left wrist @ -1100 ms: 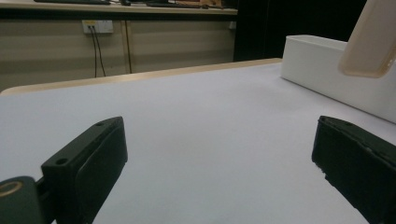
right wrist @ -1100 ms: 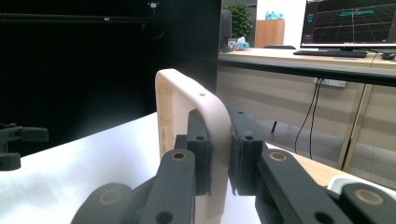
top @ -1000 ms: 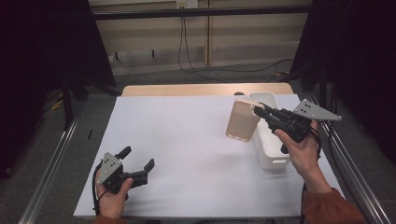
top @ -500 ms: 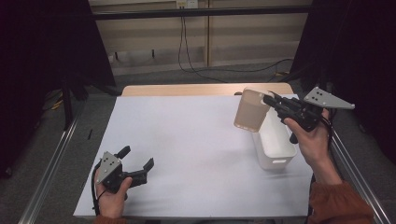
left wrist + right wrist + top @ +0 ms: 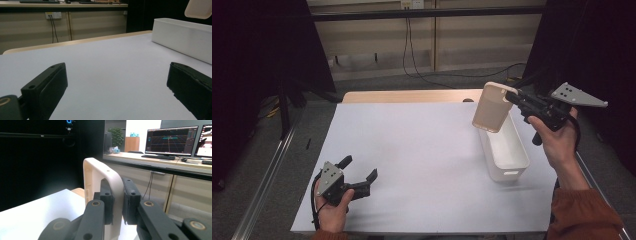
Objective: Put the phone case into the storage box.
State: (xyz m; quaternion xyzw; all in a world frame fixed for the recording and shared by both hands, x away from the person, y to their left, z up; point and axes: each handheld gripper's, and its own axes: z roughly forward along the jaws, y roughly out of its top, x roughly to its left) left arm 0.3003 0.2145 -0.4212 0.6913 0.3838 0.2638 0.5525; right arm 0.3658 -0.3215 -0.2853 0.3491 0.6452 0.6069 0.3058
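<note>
The right claw (image 5: 511, 96) is clamped on the rim of a beige cup (image 5: 491, 107), holding it in the air above the far end of the white bin (image 5: 507, 150) near the tabletop's right edge. Judging by that, the cup is lifted but not yet set anywhere. The left claw (image 5: 361, 179) rests wide apart and empty near the front left corner. The tabletop (image 5: 422, 150) is plain white; dark curtains and a wood-panelled wall stand beyond it.
</note>
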